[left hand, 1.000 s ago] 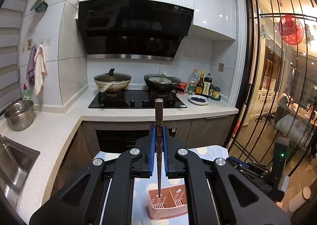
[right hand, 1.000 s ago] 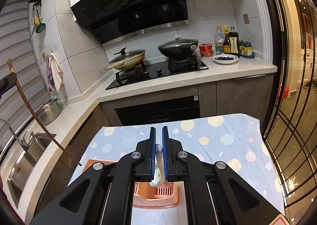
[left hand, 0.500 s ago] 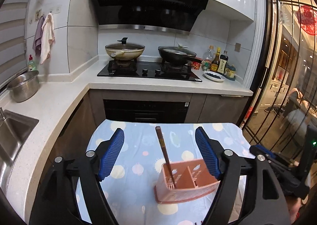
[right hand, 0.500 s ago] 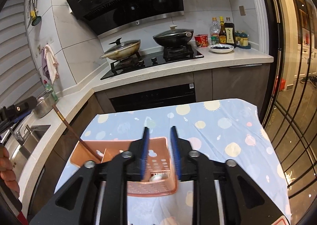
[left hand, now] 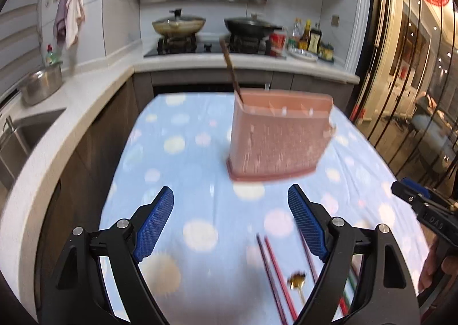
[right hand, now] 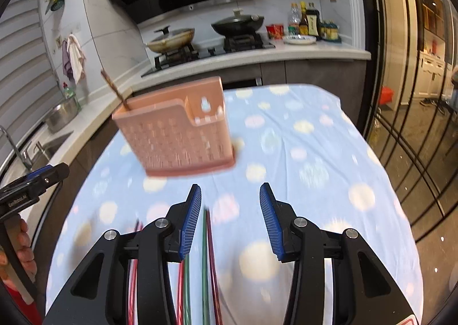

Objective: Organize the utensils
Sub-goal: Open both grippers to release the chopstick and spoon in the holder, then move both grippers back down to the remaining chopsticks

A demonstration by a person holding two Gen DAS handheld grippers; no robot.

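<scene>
A pink perforated utensil holder [left hand: 279, 136] stands on the blue dotted tablecloth [left hand: 183, 159]; it also shows in the right wrist view [right hand: 177, 133]. A brown chopstick [left hand: 230, 70] leans out of its left end, also seen in the right wrist view [right hand: 113, 90]. My left gripper [left hand: 230, 223] is open and empty, low in front of the holder. Red chopsticks [left hand: 272, 267] and a small gold spoon [left hand: 297, 280] lie between its fingers. My right gripper [right hand: 230, 225] is open and empty, over red and green chopsticks [right hand: 204, 262].
Behind the table runs a counter with a hob, two pans [left hand: 179, 24] and bottles [left hand: 310, 37]. A sink and steel pot [left hand: 41, 84] are on the left. Glass doors [right hand: 415, 96] stand on the right. The right gripper [left hand: 423, 207] shows at the left view's right edge.
Both grippers let go of their utensils over the holder, opened wide and dropped back and down toward the table's near side. The brown chopstick now stands in the holder.
</scene>
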